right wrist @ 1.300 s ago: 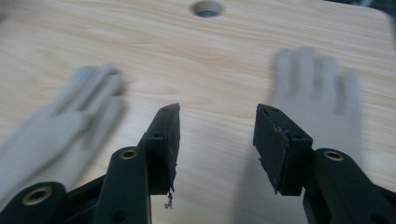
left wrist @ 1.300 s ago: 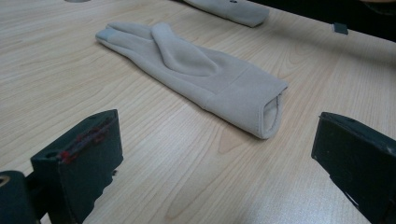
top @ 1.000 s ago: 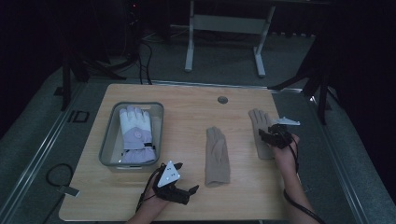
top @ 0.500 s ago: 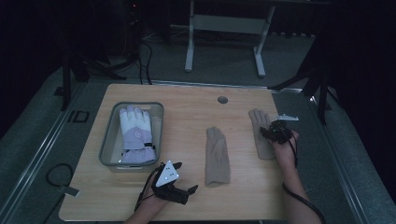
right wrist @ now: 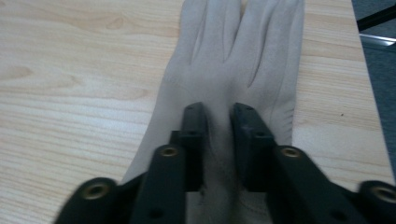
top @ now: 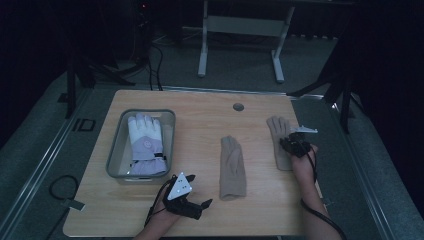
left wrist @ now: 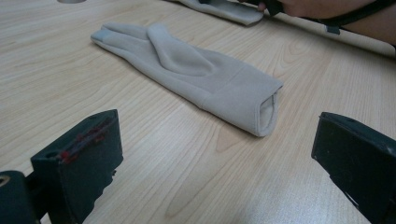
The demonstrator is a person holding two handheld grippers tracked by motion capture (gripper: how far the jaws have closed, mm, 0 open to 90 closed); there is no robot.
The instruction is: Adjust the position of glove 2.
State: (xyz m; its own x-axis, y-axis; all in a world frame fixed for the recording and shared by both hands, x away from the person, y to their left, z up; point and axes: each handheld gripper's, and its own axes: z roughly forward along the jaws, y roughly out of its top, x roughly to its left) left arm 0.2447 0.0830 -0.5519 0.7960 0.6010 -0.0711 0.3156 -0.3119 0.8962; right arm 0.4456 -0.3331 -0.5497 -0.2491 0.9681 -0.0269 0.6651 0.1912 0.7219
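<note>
Two beige gloves lie flat on the wooden table. The right glove (top: 276, 131) is under my right gripper (top: 292, 145). In the right gripper view its jaws (right wrist: 218, 116) have just been closing and now pinch a fold of this glove (right wrist: 243, 51) at the back of the hand. The middle glove (top: 232, 165) lies fingers away from me. My left gripper (top: 200, 207) rests low on the table near the front edge. In the left gripper view it stands wide open (left wrist: 219, 140), facing that glove's cuff (left wrist: 261, 109) with nothing between the jaws.
A clear plastic bin (top: 116, 160) at the left holds a white and lilac glove (top: 145, 142). A round cable hole (top: 238, 107) sits near the table's far edge. Bare wood (top: 195, 130) lies between the bin and the middle glove.
My right gripper has sunk a little onto the right glove and its jaws have drawn together on the fabric. The left gripper has stayed where it was.
</note>
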